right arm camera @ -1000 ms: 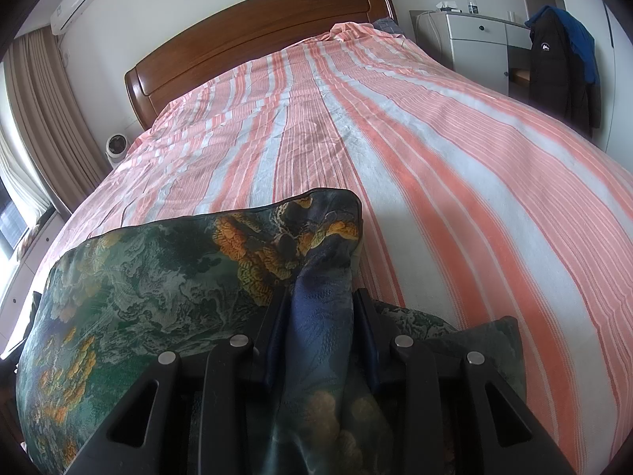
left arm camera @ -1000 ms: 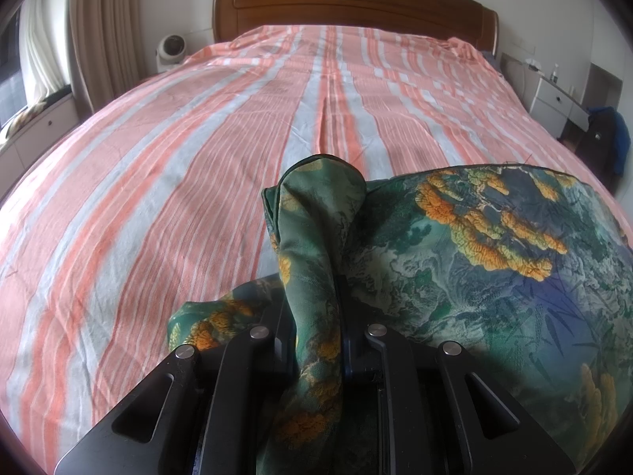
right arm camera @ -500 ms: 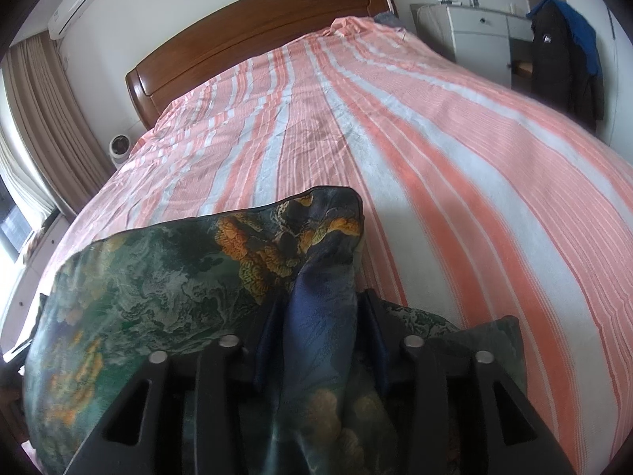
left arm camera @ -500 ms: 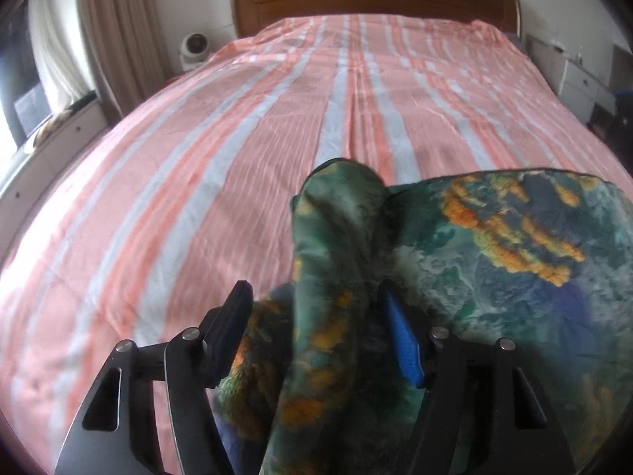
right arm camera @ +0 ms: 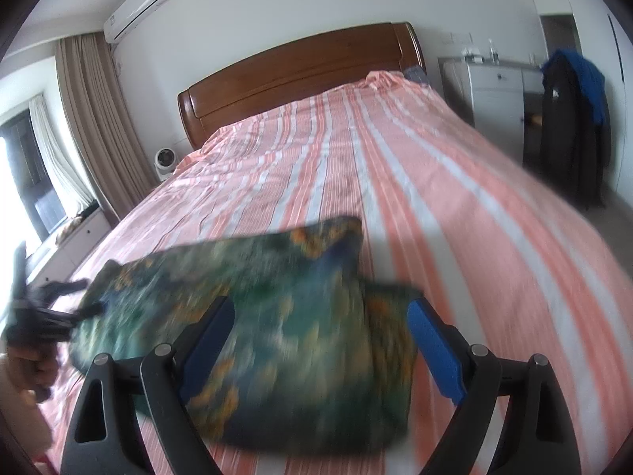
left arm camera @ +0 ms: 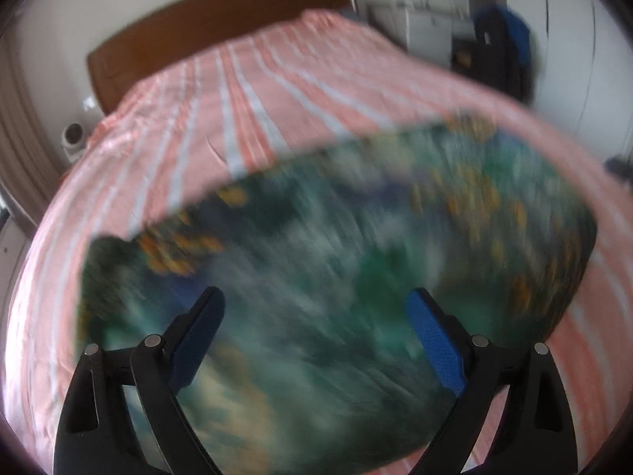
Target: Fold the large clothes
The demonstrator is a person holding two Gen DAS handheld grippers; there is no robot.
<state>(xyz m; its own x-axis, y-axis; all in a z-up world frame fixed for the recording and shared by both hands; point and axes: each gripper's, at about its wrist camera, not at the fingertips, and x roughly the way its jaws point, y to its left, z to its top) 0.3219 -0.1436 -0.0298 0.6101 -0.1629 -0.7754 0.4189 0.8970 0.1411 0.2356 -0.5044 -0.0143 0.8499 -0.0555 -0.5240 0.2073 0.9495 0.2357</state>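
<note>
A large green and blue cloth (left arm camera: 356, 237) with orange blossoms lies folded and flat on the striped bed (left arm camera: 277, 91), blurred by motion. My left gripper (left arm camera: 314, 297) hangs over it with its jaws opening wide; the blue pads (left arm camera: 435, 340) touch nothing. In the right wrist view the same cloth (right arm camera: 277, 316) lies below my right gripper (right arm camera: 320, 304), whose jaws are also opening, with nothing pinched between them. The left gripper (right arm camera: 43, 308) and the hand (right arm camera: 23, 364) holding it show blurred at the cloth's left end.
A wooden headboard (right arm camera: 300, 67) closes the far end of the bed. A small white fan (right arm camera: 164, 160) and curtains (right arm camera: 95, 126) are on the left. A white cabinet (right arm camera: 494, 95) and a dark jacket (right arm camera: 569, 118) stand on the right.
Both grippers were shut on bunched corners of the cloth; both have let go, spread their jaws and pulled back and upward. The cloth has dropped flat onto the bed.
</note>
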